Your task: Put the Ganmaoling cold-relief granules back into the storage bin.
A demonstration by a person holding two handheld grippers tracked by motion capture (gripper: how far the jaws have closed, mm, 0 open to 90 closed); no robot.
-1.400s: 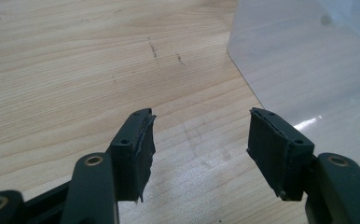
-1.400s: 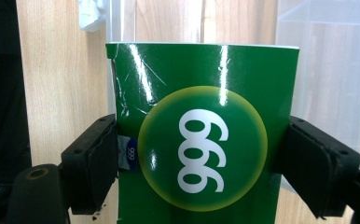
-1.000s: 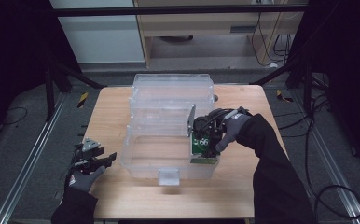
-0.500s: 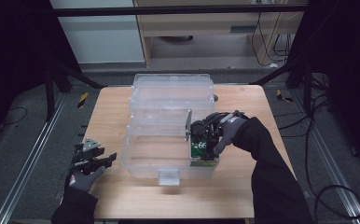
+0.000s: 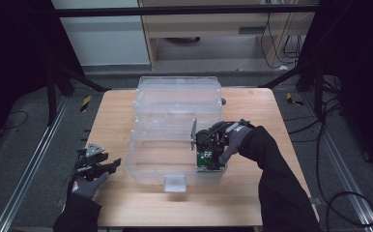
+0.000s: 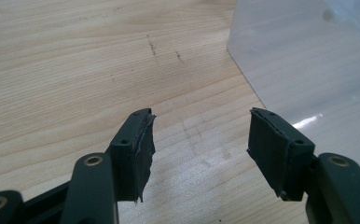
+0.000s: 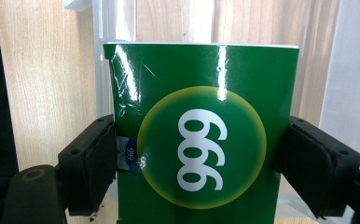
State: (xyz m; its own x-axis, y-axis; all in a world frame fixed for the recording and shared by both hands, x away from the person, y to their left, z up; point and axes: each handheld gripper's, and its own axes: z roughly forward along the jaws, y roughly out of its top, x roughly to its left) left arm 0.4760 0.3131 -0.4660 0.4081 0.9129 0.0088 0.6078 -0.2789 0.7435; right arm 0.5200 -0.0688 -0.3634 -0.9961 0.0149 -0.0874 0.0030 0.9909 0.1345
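Note:
A green box (image 7: pixel 201 135) marked 999 in white on a yellow-rimmed circle sits between the pads of my right gripper (image 7: pixel 201 172), which is shut on its two sides. From above, the green box (image 5: pixel 207 159) hangs low inside the front right corner of a clear plastic bin (image 5: pixel 150 159), with my right gripper (image 5: pixel 208 151) reaching over the bin's right wall. My left gripper (image 5: pixel 108 165) rests near the table's left edge, open and holding nothing. Its pads (image 6: pixel 138 154) stand wide apart over bare wood, next to the clear bin's corner (image 6: pixel 308 60).
The bin's hinged clear lid (image 5: pixel 177 99) stands open toward the back of the wooden table (image 5: pixel 126 203). A small latch tab (image 5: pixel 175 182) juts from the bin's front wall. Metal rails (image 5: pixel 25 169) and dark floor flank the table.
My right gripper has sunk with the green box, deeper into the bin's front right corner. The left gripper has stayed where it was.

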